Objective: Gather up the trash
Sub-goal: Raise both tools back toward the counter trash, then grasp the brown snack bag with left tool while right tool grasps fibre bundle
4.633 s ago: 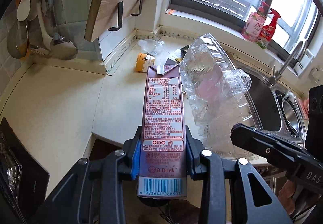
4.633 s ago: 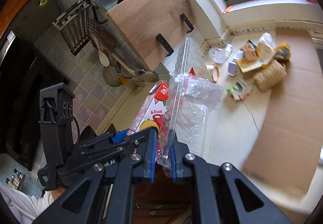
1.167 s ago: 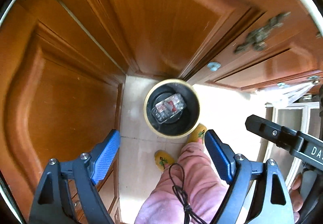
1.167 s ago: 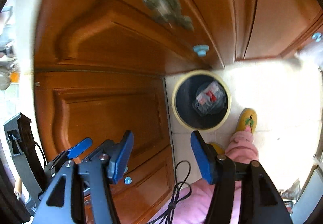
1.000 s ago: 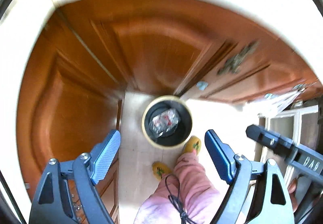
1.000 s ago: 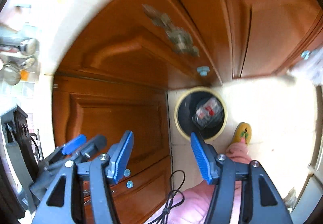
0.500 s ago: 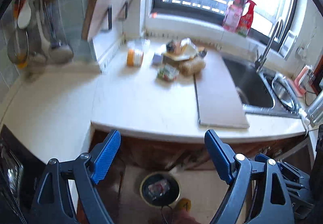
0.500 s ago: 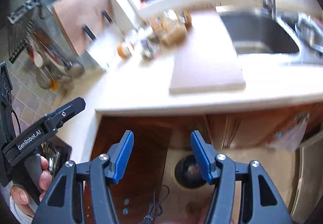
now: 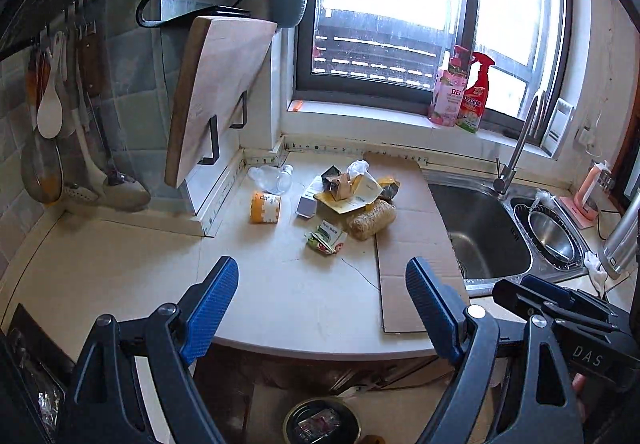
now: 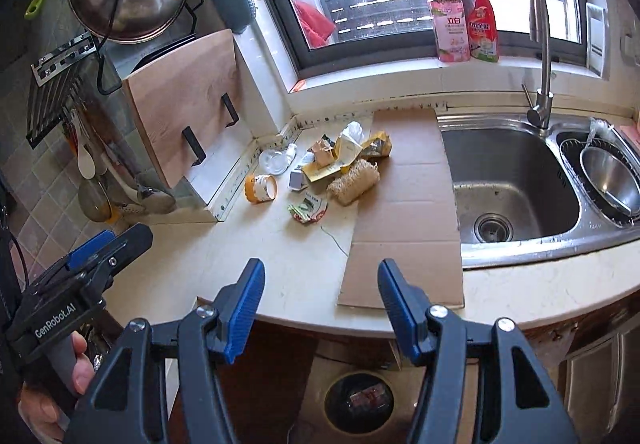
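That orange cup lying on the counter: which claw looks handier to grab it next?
Probably the left claw: it is open and empty, and the orange cup lies on its side of the trash pile.

Bare countertop (image 9: pixel 288 296) lies open before the trash pile (image 9: pixel 340 204); cardboard (image 10: pixel 404 228) alongside.

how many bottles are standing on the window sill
2. A pink pump bottle and a red spray bottle stand side by side on the sill, near the faucet. None seems hidden.

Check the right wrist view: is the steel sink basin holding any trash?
No, the steel sink basin is bare down to its drain; the trash lies on the counter.
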A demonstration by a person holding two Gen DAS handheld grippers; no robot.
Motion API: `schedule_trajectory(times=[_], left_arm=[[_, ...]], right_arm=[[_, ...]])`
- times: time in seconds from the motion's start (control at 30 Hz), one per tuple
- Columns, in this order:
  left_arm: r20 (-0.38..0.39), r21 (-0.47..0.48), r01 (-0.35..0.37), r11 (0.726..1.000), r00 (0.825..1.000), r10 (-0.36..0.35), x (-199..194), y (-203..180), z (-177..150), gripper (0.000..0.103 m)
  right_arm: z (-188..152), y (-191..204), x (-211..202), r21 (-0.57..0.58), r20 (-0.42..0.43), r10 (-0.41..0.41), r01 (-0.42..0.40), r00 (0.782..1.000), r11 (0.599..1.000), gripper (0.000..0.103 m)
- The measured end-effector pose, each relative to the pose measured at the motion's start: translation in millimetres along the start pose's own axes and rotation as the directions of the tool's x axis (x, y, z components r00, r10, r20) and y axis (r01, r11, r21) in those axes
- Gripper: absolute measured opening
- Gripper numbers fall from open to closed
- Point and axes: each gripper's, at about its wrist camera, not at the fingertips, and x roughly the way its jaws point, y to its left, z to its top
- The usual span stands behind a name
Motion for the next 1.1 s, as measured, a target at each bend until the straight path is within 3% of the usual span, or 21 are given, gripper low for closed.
schedule_trajectory(times=[0.27, 0.53, 0.73, 0.9, 1.1], left_arm=[[0.024, -0.030, -0.079, 0.996, 0.997, 0.080, 48, -11, 32, 0.088], [-0.075, -0.029, -0.139, 0.990, 0.988, 0.137, 151, -29, 52, 0.090], [-0.191, -0.043, -0.126, 0.991, 0.975, 0.116, 226, -30, 53, 0.090], [-0.279, -0.097, -0.111, 0.989, 0.957, 0.081, 277, -19, 60, 0.086], [-0.306, -0.099, -0.111, 0.989, 0.949, 0.076, 317, -17, 80, 0.086]], right_arm=[[52, -35, 38, -0.019, 0.003, 0.053, -0.053, 0.999, 0.998, 0.059], [90, -83, 130, -0.003, -0.128, 0.103, -0.104, 0.987, 0.995, 0.059], [107, -106, 207, 0.032, -0.230, 0.171, -0.168, 0.958, 0.985, 0.059], [119, -102, 258, 0.057, -0.289, 0.232, -0.226, 0.929, 0.973, 0.059], [122, -97, 301, 0.110, -0.354, 0.298, -0.277, 0.887, 0.955, 0.059]])
